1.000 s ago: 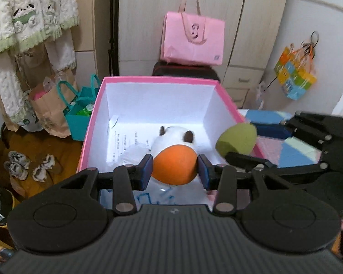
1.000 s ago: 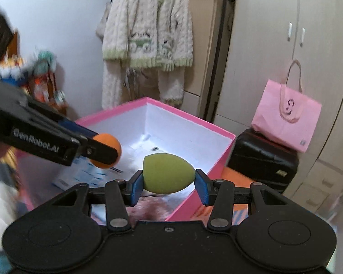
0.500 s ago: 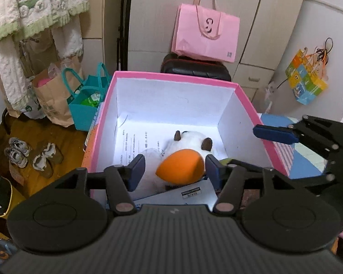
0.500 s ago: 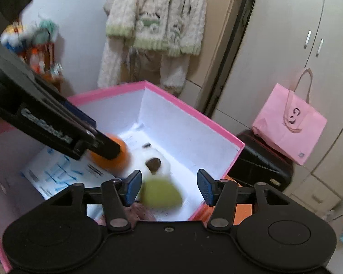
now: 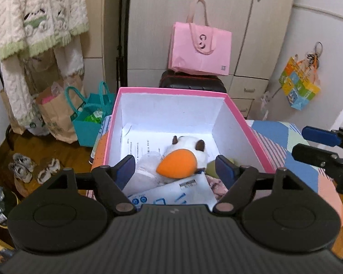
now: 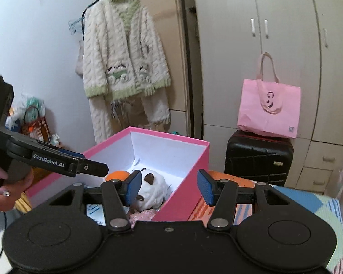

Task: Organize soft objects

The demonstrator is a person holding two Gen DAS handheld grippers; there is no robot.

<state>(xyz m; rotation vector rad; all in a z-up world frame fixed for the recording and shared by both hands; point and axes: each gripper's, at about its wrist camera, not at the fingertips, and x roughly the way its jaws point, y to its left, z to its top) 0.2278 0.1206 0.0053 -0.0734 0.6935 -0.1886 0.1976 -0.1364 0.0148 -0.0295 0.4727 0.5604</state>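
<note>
Beside wardrobe (image 6: 263, 45), pink box (image 5: 240, 123), patchwork cover (image 5: 285, 141)

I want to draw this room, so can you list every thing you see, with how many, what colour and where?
box: 1, pink outside, white inside, middle
orange sponge: 1, orange, in box
green sponge: 1, green, in box, mostly hidden
plush toy: 1, white with brown ears, in box
papers: several, white, box floor
tote bag: 1, pink, on suitcase
suitcase: 1, black, by wardrobe
cardigan: 1, cream and green, hanging
teal bag: 1, left of box
left tongs: open, just been opening, over box
right tongs: open, empty
</note>
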